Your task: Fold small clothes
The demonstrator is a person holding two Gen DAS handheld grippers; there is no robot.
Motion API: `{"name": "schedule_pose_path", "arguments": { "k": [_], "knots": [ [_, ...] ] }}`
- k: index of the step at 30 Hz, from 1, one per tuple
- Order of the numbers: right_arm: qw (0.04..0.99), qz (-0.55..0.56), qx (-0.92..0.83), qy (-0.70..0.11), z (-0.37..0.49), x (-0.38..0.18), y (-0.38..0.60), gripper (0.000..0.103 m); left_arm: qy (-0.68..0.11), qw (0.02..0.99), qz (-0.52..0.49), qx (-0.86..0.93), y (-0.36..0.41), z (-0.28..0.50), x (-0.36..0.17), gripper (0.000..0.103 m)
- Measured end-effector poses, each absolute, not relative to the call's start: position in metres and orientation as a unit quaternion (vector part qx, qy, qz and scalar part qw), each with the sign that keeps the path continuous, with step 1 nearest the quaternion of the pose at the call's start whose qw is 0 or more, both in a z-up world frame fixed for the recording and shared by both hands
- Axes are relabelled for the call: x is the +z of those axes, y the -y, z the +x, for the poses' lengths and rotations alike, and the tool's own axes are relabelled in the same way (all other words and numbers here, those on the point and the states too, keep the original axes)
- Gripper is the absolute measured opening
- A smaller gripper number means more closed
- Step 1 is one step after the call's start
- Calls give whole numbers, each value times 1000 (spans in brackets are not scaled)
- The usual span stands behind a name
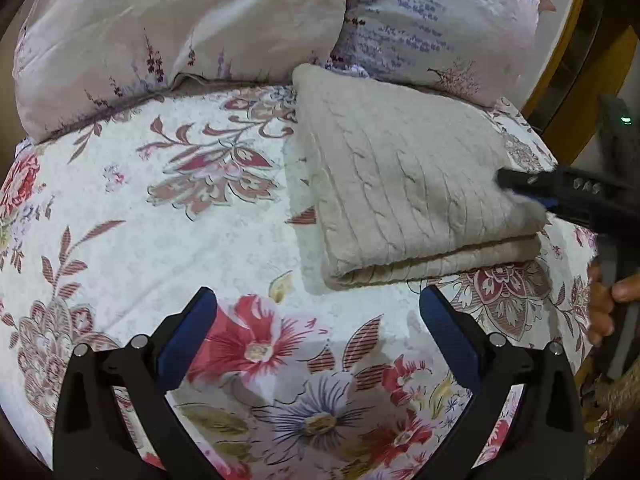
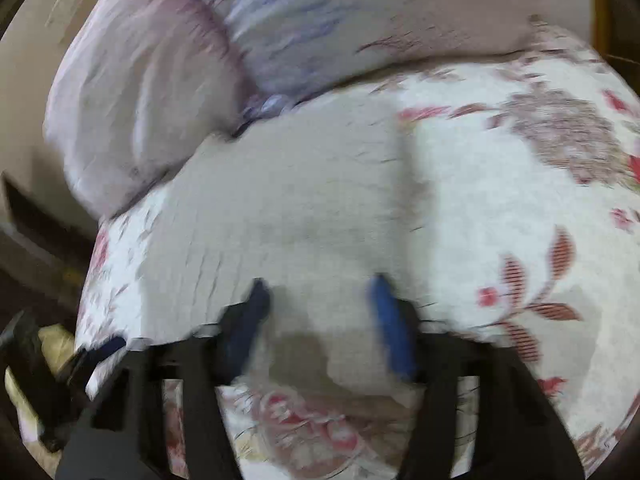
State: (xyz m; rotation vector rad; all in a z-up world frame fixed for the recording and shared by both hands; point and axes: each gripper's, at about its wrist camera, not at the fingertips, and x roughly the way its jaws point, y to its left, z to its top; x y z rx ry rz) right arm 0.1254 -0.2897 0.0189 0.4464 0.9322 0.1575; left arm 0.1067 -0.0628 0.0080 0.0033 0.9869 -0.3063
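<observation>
A beige cable-knit sweater (image 1: pixel 404 184) lies folded in a thick rectangle on the floral bedspread (image 1: pixel 160 208), close to the pillows. My left gripper (image 1: pixel 318 310) is open and empty, hovering over the bedspread just in front of the sweater's folded edge. My right gripper (image 1: pixel 520 184) reaches in from the right and lies over the sweater's right edge. In the blurred right wrist view the right gripper (image 2: pixel 318 292) is open, its blue pads (image 2: pixel 390 320) spread over the sweater (image 2: pixel 288 208).
Two lilac floral pillows (image 1: pixel 180 32) lie along the back of the bed, right behind the sweater. A wooden bed frame (image 1: pixel 576 92) curves at the far right. A hand (image 1: pixel 604 304) holds the right gripper's handle at the right edge.
</observation>
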Motion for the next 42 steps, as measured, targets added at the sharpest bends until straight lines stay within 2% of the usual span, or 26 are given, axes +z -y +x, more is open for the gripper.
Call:
{"name": "schedule_pose_path", "arguments": {
  "k": [2,3,4,6,11,13,16,19,21,42],
  "knots": [
    [878,216,57,-424,107,33,298,50,-478,867,3,-136,67,107,4,101],
    [886,200,46,-415,99,39,298,71,-482,866,2,-136,69,107,3,101],
    [898,175,29,-403,85,43,298,87,-487,863,0,-139,71,107,0,101],
    [904,155,22,-398,68,39,293,88,-498,856,-1,-139,75,107,-6,101],
    [880,119,19,-459,55,-2,275,88,-507,854,16,-117,83,104,-12,101],
    [880,98,12,-464,56,-10,268,95,-507,855,2,-113,79,101,-11,101],
    [885,54,12,-463,57,-16,250,100,-506,855,-9,-114,75,97,-11,101],
    [887,19,-12,-462,54,-21,238,102,-509,854,27,-108,84,95,-13,101],
    [891,32,-24,-453,51,-23,240,102,-511,852,64,-96,95,94,-16,101],
    [892,39,-41,-449,46,-23,239,102,-524,845,57,-94,93,97,-16,101]
  ]
}}
